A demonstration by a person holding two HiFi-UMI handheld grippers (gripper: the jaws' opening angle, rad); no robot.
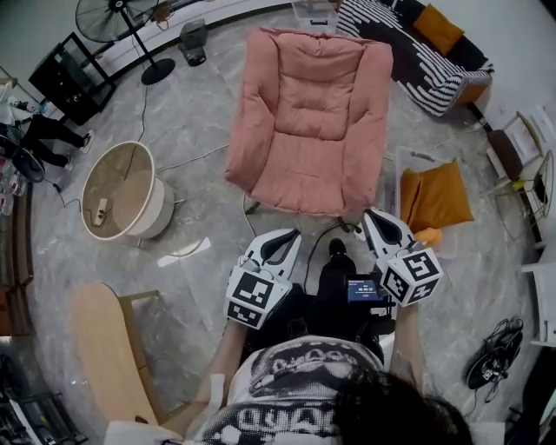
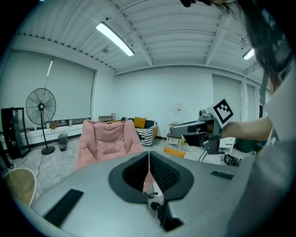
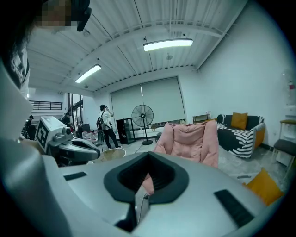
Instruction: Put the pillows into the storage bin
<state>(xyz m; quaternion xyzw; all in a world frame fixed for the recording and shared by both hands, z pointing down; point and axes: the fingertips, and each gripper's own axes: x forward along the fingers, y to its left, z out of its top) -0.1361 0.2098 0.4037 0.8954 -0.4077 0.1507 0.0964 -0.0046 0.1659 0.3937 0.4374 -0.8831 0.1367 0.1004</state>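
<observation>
An orange pillow (image 1: 434, 195) lies on the floor right of the pink armchair (image 1: 308, 117), against what looks like a clear bin (image 1: 408, 161); it also shows as an orange pillow (image 2: 173, 151) low at the right (image 3: 263, 185). A second orange pillow (image 1: 437, 28) rests on the striped sofa (image 1: 417, 61). My left gripper (image 1: 276, 245) and right gripper (image 1: 380, 224) are held side by side in front of the chair, both pointing at it. In each gripper view the jaws meet in a line, the left gripper (image 2: 149, 159) and right gripper (image 3: 148, 159) shut with nothing between them.
A round side table (image 1: 122, 191) stands left of the chair, with a floor fan (image 1: 113, 17) and black shelf (image 1: 69, 78) behind it. A wooden chair (image 1: 104, 339) is at my near left, shoes (image 1: 491, 356) at my near right. A person (image 3: 107, 125) stands by the fan.
</observation>
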